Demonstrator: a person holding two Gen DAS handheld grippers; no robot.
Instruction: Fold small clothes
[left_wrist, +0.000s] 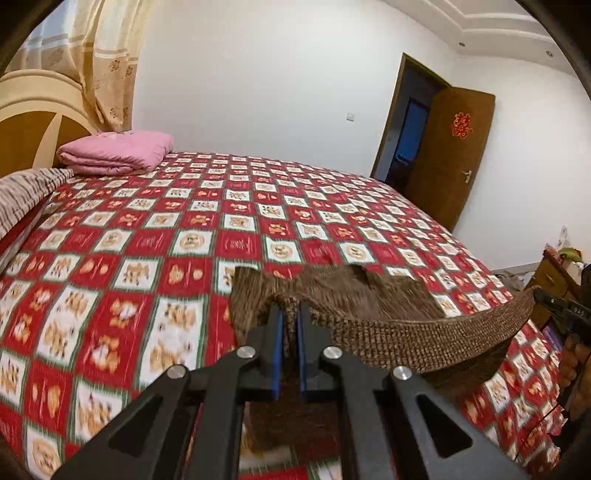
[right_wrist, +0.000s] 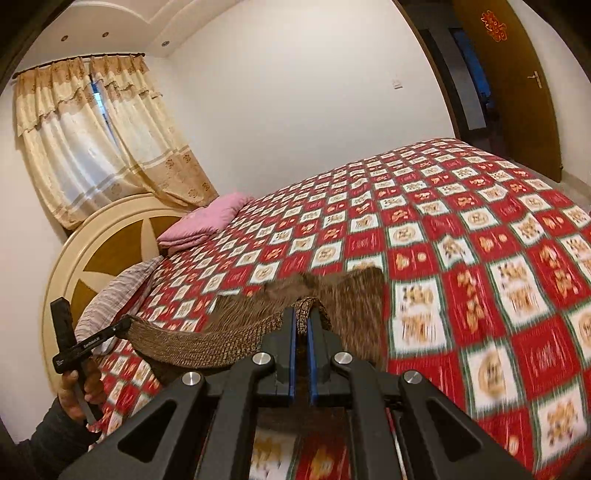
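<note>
left hand-held gripper (left_wrist: 290, 314) clamped on brown garment (left_wrist: 369, 332) waistband | right hand-held gripper (right_wrist: 301, 317) likewise | hem blurred over bedspread (left_wrist: 147, 229)

bed (left_wrist: 258, 206): checked red cover | pink folded blanket (left_wrist: 118, 152) near headboard (right_wrist: 110, 251)

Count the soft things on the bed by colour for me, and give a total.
Brown: 1, knitted garment held between left gripper and right gripper
Pink: 1, folded blanket
Grey striped: 1, pillow
Total: 3
</note>
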